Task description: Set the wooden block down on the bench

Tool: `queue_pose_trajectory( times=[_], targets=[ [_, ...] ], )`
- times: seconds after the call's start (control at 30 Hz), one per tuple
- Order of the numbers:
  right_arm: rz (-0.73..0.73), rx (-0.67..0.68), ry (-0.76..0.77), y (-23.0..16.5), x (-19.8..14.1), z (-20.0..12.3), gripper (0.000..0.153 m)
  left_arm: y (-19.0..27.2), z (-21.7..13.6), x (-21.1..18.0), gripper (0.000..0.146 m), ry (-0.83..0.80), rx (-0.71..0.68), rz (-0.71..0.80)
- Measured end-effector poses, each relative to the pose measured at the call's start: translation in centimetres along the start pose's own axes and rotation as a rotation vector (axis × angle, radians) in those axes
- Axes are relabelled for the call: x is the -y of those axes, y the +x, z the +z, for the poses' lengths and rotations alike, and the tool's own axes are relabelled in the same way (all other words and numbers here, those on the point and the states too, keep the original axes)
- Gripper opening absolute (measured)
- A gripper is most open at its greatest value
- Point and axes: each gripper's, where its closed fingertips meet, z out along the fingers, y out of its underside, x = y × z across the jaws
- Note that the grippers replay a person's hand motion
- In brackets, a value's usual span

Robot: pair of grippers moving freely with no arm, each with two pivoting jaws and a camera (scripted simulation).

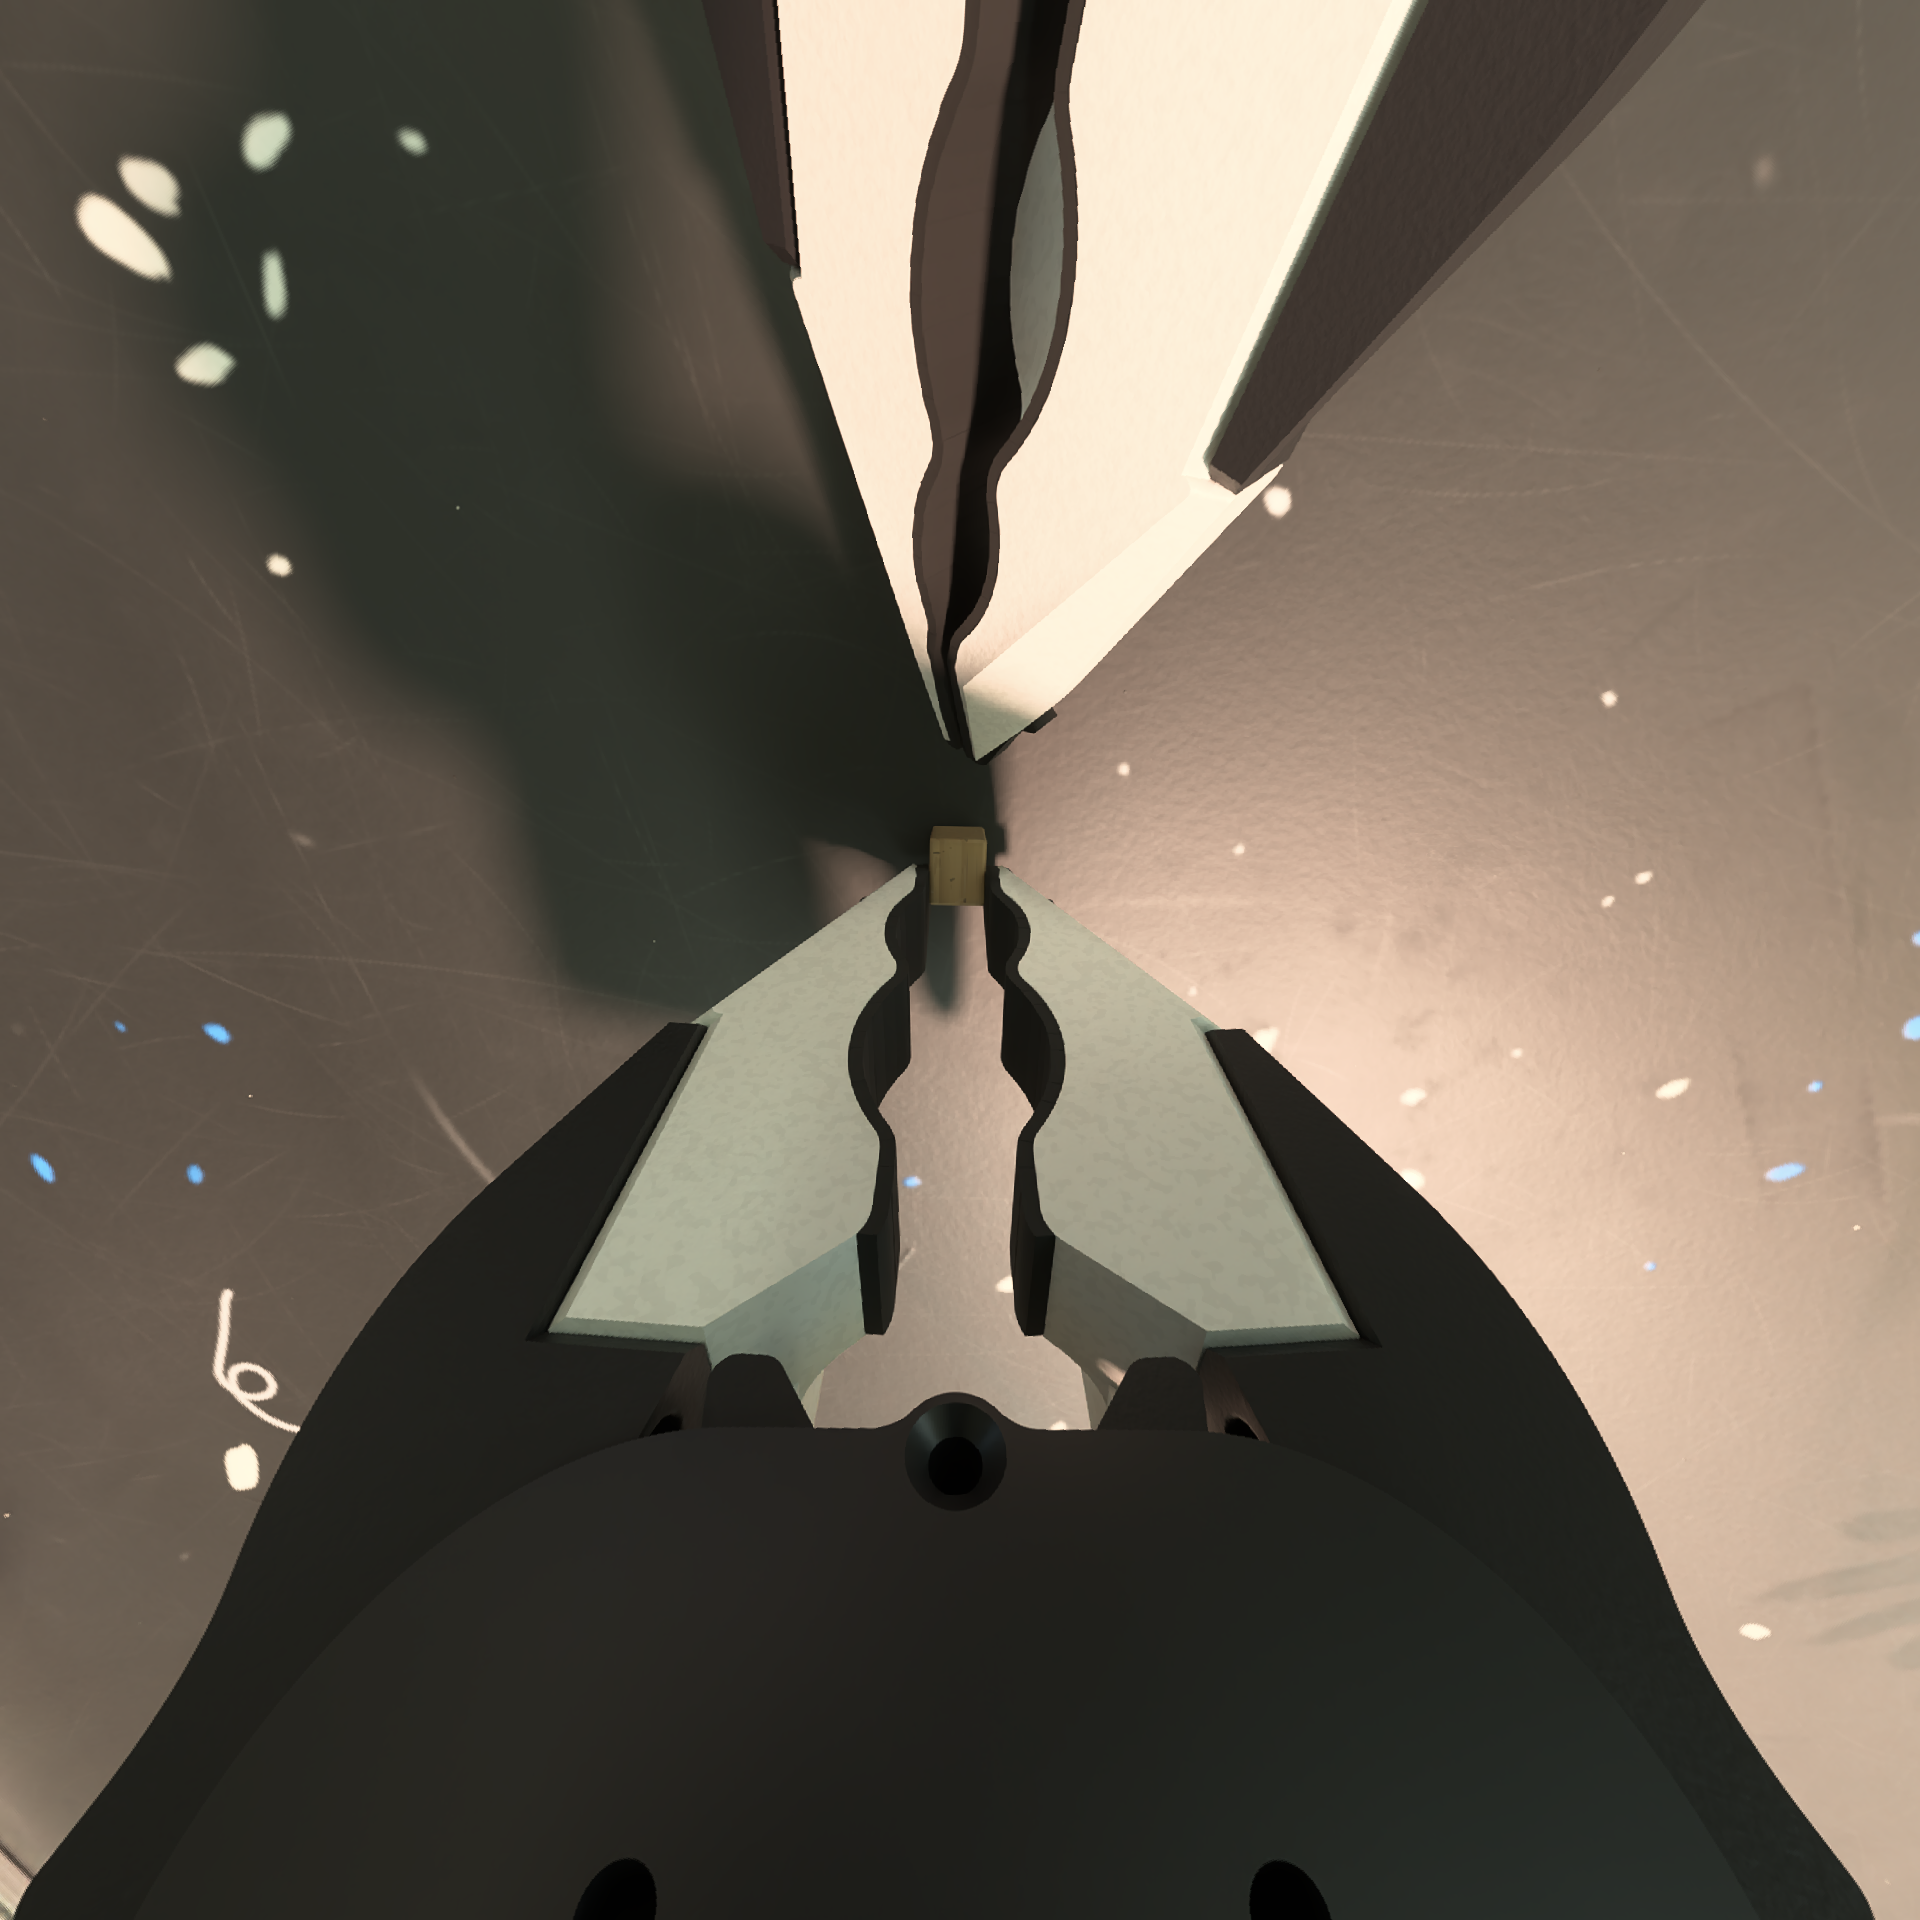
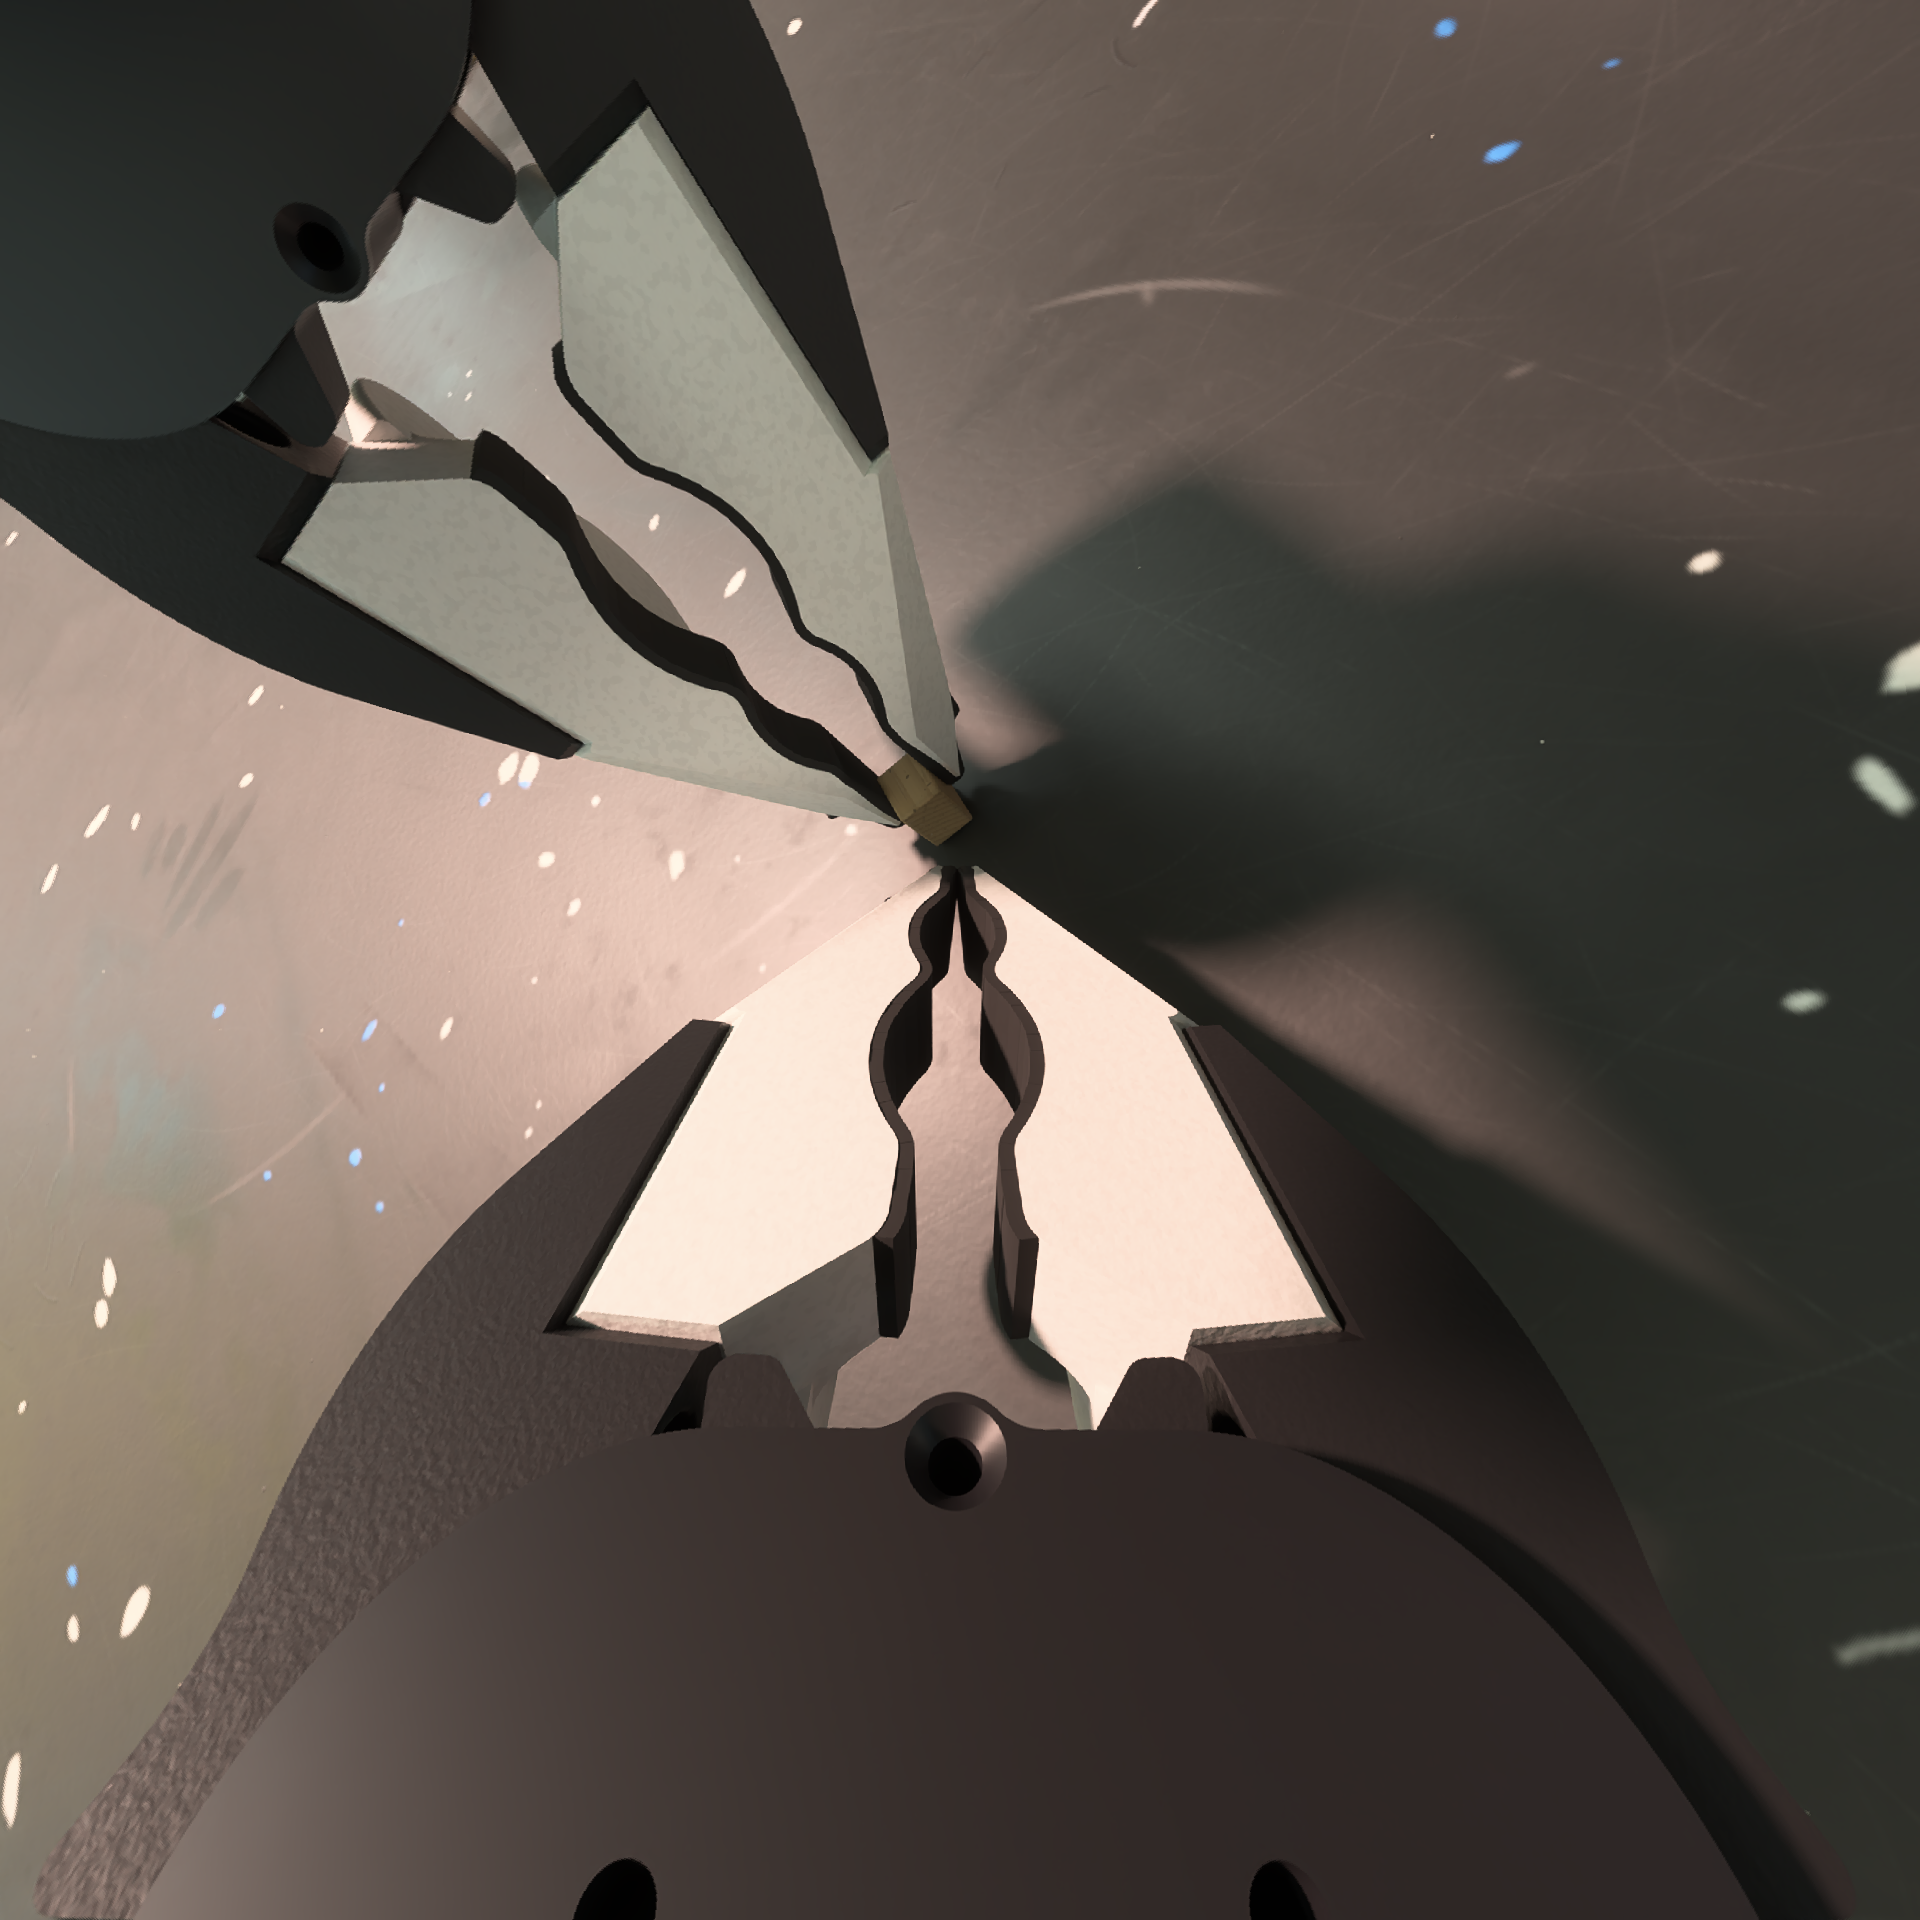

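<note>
From the left wrist view, the left claw pinches the small wooden block at its very fingertips, close over the scratched, paint-flecked desk; whether the block touches the desk is hard to tell. The block looks light, rigid and unbreakable, best held by two flat opposite faces.

From the right wrist view, the right claw is pressed together and empty, its tips just beside the block, which juts from the left claw's tips.
</note>
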Motion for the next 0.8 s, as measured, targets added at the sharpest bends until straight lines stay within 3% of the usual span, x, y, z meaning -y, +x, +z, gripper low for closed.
queue_pose_trajectory(
  times=[0.8],
  targets=[
    [0.033, 0.046, -0.005, -0.10, -0.08, 0.00, 0.000, -0.03, -0.12, -0.82, 0.009, 0.065, 0.029, -0.059]
  ],
)
